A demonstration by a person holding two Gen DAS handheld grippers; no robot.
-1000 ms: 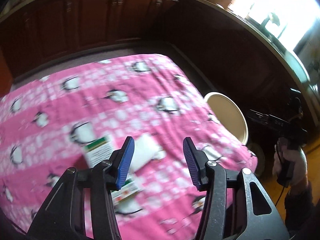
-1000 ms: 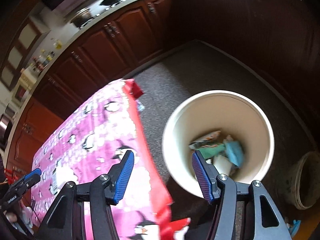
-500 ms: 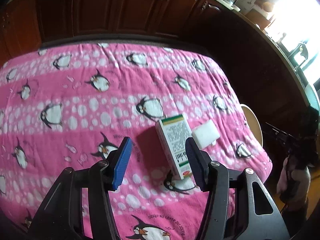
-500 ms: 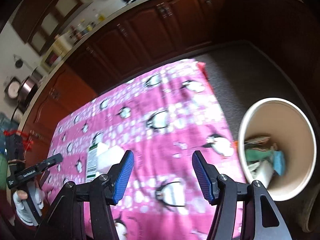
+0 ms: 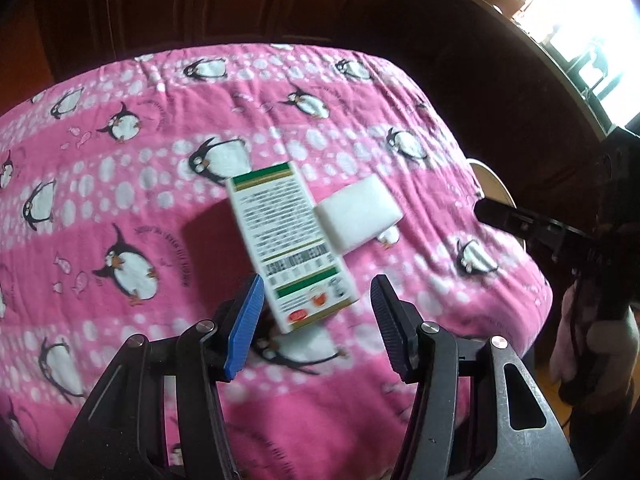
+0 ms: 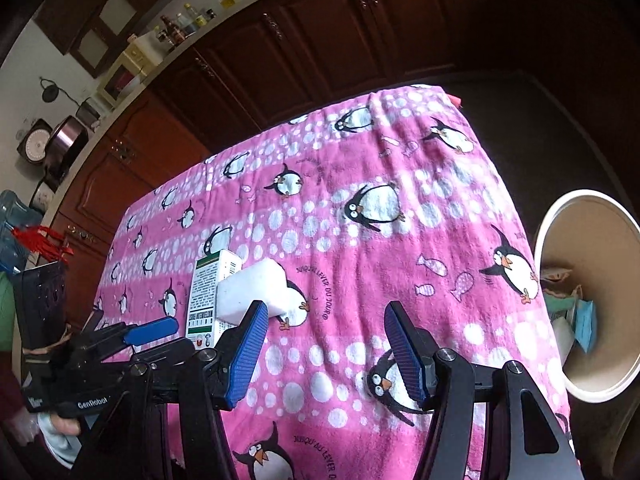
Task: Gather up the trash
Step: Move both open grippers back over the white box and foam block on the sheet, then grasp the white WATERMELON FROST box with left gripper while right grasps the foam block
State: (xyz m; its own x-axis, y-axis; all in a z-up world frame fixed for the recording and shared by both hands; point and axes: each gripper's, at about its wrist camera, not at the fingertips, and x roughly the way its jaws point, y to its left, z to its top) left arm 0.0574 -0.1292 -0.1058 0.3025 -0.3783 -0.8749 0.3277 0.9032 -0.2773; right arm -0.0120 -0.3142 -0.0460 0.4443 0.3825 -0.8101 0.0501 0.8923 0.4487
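Observation:
A white carton with green bands (image 5: pixel 290 240) lies on the pink penguin cloth (image 5: pixel 120 200), with a white foam block (image 5: pixel 358 212) against its right side. My left gripper (image 5: pixel 318 320) hovers open just above the carton's near end, which shows between the fingers; the pads do not touch it. From the right wrist view the carton (image 6: pixel 208 288) and foam block (image 6: pixel 252 288) lie left of my open right gripper (image 6: pixel 326 354), which is over bare cloth. The left gripper (image 6: pixel 152 330) shows at the left there. A cream bin (image 6: pixel 592 292) with wrappers inside stands off the table's right side.
Dark wooden cabinets (image 6: pixel 320 52) run behind the table. A counter with bottles (image 6: pixel 188 20) and pots lies at the upper left. A gloved hand (image 5: pixel 572 344) holding the right gripper shows at the far right of the left wrist view. The bin's rim (image 5: pixel 496 192) peeks past the table edge.
The left gripper has dropped closer, so the carton's end now sits between its fingers. The right gripper swung from over the bin to over the table; the bin is now at its right edge.

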